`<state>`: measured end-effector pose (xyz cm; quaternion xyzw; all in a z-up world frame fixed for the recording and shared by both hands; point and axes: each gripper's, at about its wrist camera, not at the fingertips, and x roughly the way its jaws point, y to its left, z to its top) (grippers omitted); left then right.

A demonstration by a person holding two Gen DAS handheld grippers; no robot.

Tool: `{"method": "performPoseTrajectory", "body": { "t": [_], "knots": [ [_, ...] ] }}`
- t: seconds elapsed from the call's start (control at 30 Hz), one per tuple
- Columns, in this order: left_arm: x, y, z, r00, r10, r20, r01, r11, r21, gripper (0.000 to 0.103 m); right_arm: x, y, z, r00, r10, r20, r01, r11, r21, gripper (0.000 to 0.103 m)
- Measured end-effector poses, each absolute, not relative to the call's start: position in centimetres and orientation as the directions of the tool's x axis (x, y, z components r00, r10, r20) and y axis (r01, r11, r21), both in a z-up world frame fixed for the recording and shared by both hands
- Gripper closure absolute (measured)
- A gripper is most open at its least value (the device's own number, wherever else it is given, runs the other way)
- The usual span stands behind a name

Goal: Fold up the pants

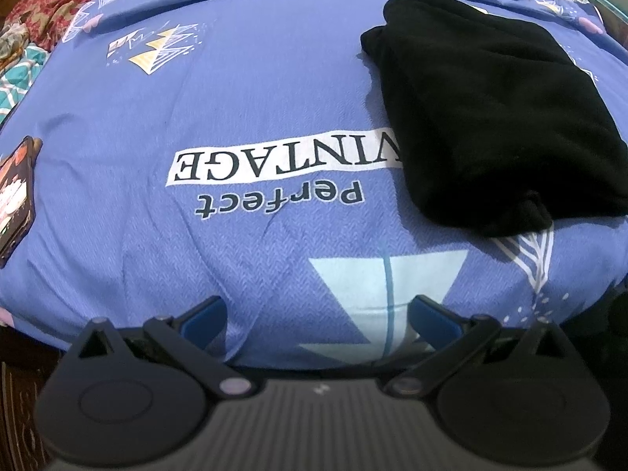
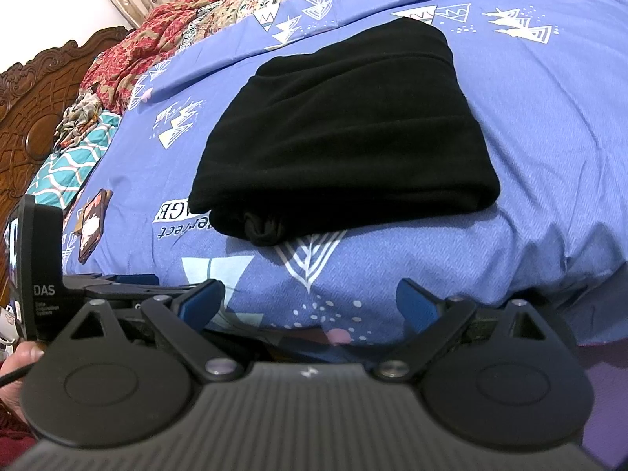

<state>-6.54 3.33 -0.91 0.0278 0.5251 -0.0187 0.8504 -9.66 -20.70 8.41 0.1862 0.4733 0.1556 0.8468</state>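
The black pants (image 2: 345,133) look all folded mid-frame on the bed (image 2: 549,157); left gripper (image 1: 318,316) and right gripper (image 2: 310,300) hang apart and empty, so maybe just a pat next

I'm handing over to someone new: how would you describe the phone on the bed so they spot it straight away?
Start from the blue bedsheet and find its white "VINTAGE" banner. From there look toward the carved wooden headboard, away from the folded black pants. The phone lies flat near that edge: a small dark rectangle with a cartoon picture, the only hard, flat thing among cloth.
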Motion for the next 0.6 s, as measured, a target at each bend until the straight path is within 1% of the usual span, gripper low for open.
{"method": "performPoseTrajectory", "body": {
  "t": [0.6],
  "knots": [
    [-6.56, 3.37, -1.01, 0.444, -0.002, -0.896, 0.057, 0.998, 0.026, 0.000, -9.70, -20.72, 8.38, 0.502, 0.441, -0.744, -0.086, 0.881, 0.465, 0.006]
  ]
}}
